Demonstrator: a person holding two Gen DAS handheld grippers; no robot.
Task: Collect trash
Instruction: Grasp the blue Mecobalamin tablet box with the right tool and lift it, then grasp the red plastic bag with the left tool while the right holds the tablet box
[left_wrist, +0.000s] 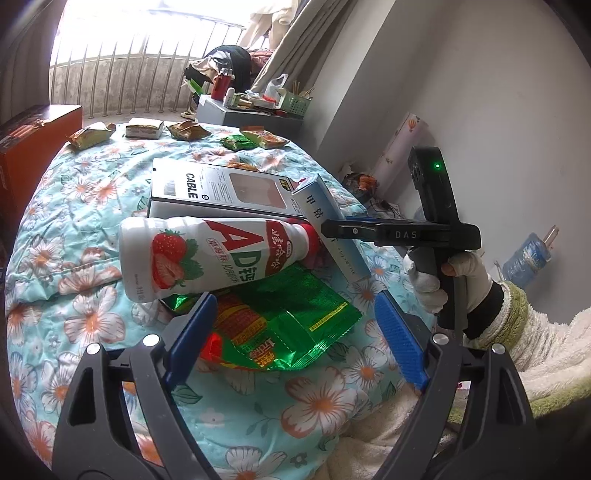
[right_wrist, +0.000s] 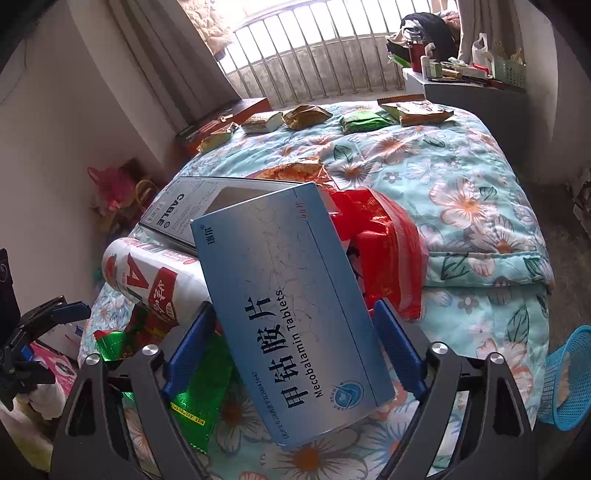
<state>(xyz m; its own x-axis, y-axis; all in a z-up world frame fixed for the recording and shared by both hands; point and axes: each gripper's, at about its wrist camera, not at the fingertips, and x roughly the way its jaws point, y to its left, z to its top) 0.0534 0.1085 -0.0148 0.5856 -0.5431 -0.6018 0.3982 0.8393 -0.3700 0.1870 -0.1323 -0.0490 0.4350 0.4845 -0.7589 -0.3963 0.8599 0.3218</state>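
Observation:
On the floral quilt (left_wrist: 92, 229) lies a pile of trash: a strawberry AD milk bottle (left_wrist: 207, 254), a green foil wrapper (left_wrist: 280, 325), a grey CABLE box (left_wrist: 218, 188) and a red wrapper (right_wrist: 384, 254). My right gripper (right_wrist: 291, 332) is shut on a blue Mecobalamin tablet box (right_wrist: 291, 306), tilted over the pile; it shows in the left wrist view (left_wrist: 332, 229) with the box (left_wrist: 325, 218). My left gripper (left_wrist: 295, 325) is open over the green wrapper, its left finger beside the bottle.
Several more snack wrappers (right_wrist: 306, 116) lie along the quilt's far edge. An orange box (left_wrist: 33, 144) stands far left. A cluttered side table (right_wrist: 461, 85) is at the back. A blue mesh basket (right_wrist: 569, 380) stands on the floor at right.

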